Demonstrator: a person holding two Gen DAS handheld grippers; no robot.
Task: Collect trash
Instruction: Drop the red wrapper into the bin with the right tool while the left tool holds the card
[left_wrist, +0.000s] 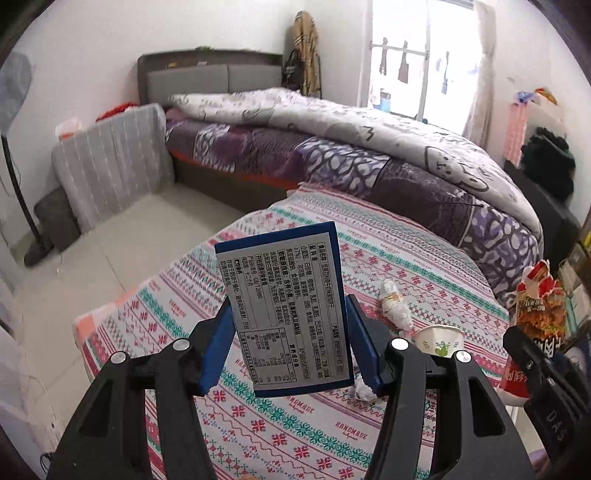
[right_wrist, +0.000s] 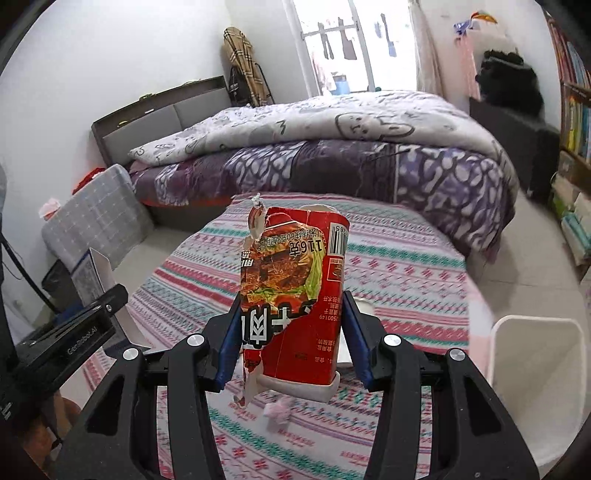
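My left gripper (left_wrist: 290, 345) is shut on a blue food box (left_wrist: 286, 306) with a white printed label, held upright above the patterned tablecloth (left_wrist: 406, 266). My right gripper (right_wrist: 291, 334) is shut on a torn red noodle cup (right_wrist: 295, 291), held upside down above the same cloth (right_wrist: 399, 273). On the cloth lie a crumpled white wrapper (left_wrist: 395, 302), a small paper cup (left_wrist: 441, 339) and a bit of tissue (left_wrist: 364, 389). A pink scrap (right_wrist: 277, 410) lies below the red cup. The red cup (left_wrist: 539, 314) and the right gripper show at the right edge of the left wrist view.
A white bin (right_wrist: 543, 384) stands by the table's right side. Behind the table is a bed (left_wrist: 369, 147) with a purple quilt. A grey striped mattress (left_wrist: 114, 158) leans at the left, a bookshelf (right_wrist: 574, 129) stands at the right. Bare floor tiles (left_wrist: 103, 251) lie left of the table.
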